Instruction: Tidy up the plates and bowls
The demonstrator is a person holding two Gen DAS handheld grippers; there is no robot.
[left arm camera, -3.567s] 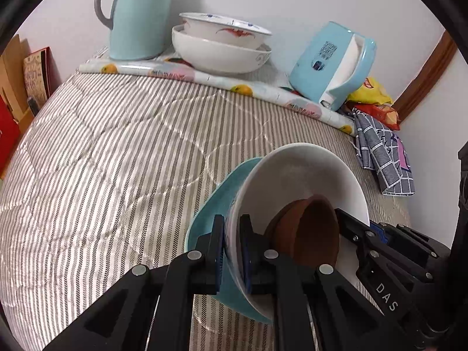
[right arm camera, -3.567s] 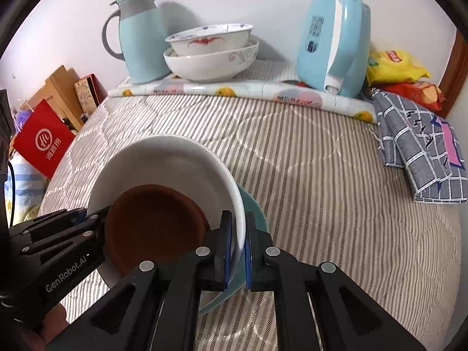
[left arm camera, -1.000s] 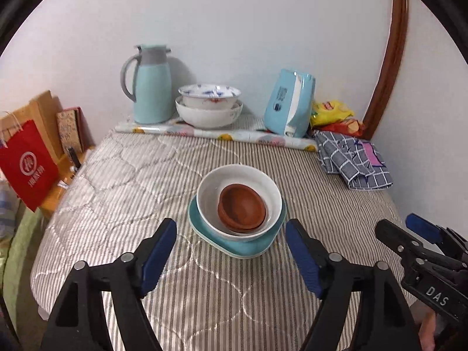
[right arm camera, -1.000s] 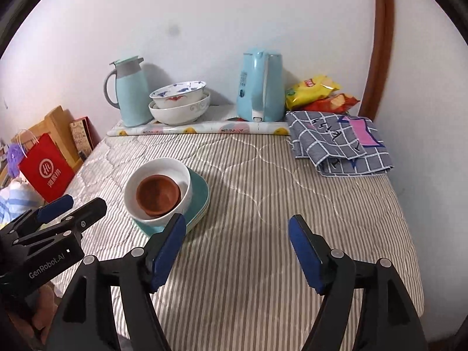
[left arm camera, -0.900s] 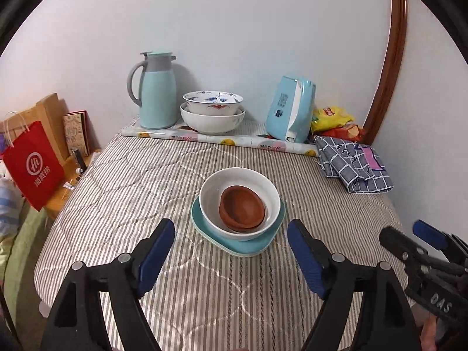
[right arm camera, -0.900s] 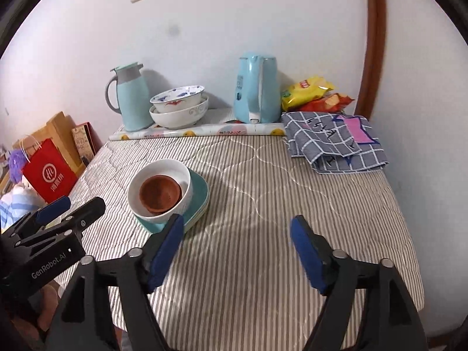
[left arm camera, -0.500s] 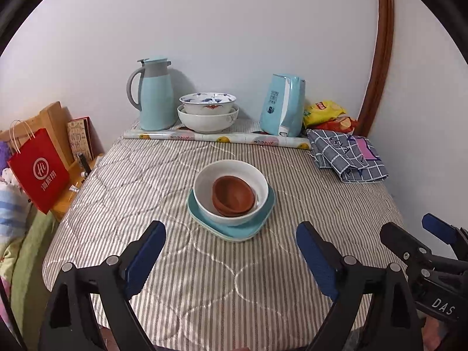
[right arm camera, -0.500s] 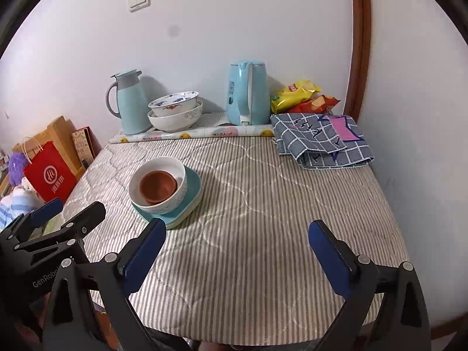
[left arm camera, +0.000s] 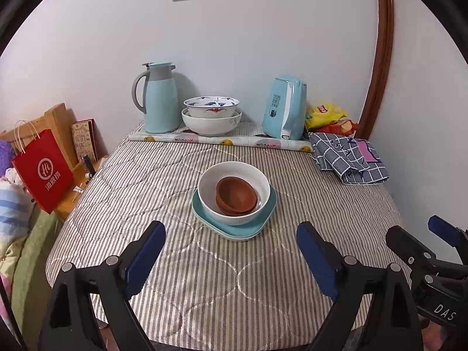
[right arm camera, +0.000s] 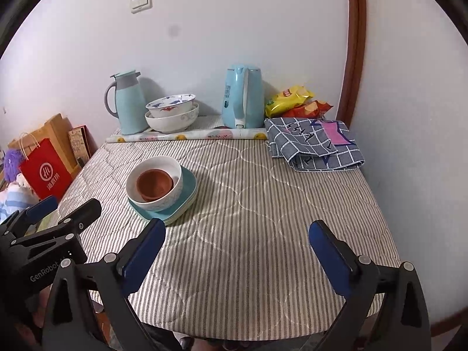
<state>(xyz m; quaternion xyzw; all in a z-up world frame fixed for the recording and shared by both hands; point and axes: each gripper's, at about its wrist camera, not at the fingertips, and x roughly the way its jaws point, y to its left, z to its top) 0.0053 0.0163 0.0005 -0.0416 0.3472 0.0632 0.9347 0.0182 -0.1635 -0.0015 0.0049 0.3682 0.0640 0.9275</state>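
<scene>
On the striped quilted table point(left arm camera: 187, 275), count: one teal plate point(left arm camera: 264, 218), one white bowl point(left arm camera: 209, 201) on it, and brown bowls point(left arm camera: 235, 194) nested inside the white one; the rims read as two, though I cannot tell for sure. That stack sits mid-table, well apart from both my grippers. Against the wall: two more bowls, a patterned bowl point(left arm camera: 211, 106) sitting inside a larger white bowl point(left arm camera: 211, 124), one thermos jug point(left arm camera: 158, 99) to their left, one electric kettle point(left arm camera: 283, 108) to their right. Two snack bags point(left arm camera: 330, 117) and one checked cloth point(left arm camera: 348, 158) lie at the far right corner.

Left gripper point(left arm camera: 231, 244): jaws spread wide, holding nothing, touching nothing, above the near table edge. Right gripper point(right arm camera: 237, 241): jaws likewise spread wide, empty, clear of the stack, which lies beyond its left finger.
</scene>
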